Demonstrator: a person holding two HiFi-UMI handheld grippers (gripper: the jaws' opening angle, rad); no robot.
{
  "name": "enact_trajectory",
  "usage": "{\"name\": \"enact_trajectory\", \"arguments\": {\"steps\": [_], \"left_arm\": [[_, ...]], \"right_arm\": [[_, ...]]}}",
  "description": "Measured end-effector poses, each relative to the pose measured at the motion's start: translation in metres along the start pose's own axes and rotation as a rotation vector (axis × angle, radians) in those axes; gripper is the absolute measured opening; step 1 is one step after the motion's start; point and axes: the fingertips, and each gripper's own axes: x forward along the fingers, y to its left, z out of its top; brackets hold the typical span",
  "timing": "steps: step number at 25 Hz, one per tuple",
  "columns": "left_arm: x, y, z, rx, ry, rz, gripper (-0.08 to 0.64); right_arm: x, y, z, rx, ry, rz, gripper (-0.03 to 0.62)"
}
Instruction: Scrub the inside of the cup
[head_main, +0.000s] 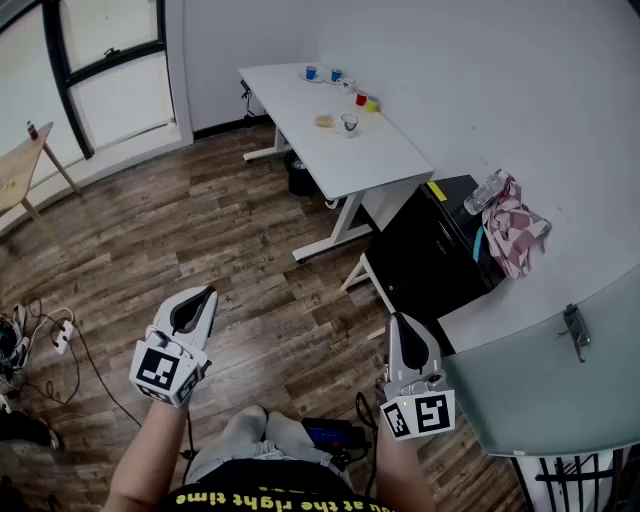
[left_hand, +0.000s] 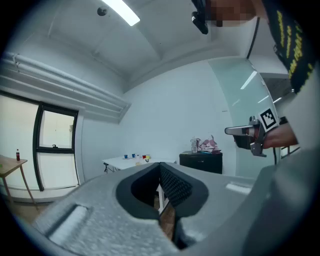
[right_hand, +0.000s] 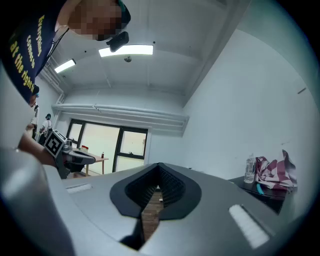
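- The left gripper and right gripper are clenched on nothing, well away from the table
- Its cups look clustered, though it's hard to tell; a careless reach could topple one

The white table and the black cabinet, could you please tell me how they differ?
The white table stands on open legs; the black cabinet is a closed box. The table carries small cups; the cabinet carries a bottle and a checked cloth. Both stand along the white wall.
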Motion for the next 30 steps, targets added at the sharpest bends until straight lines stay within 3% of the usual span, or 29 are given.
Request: {"name": "enact_trajectory", "arguments": {"steps": [13, 20, 30], "left_arm": [[0.014, 0.006, 0.007, 0.013, 0.021, 0.015, 0.002], [0.028, -0.006, 0.007, 0.008, 0.022, 0.013, 0.002], [0.061, -0.012, 0.014, -0.006, -0.013, -0.054, 0.002]], "right_arm": [[0.013, -0.009, 0.003, 0.002, -0.005, 0.021, 0.003], [0.018, -0.025, -0.007, 0.075, 0.001, 0.037, 0.003], [0.040, -0.053, -0.011, 0.062, -0.005, 0.042, 0.005]]}}
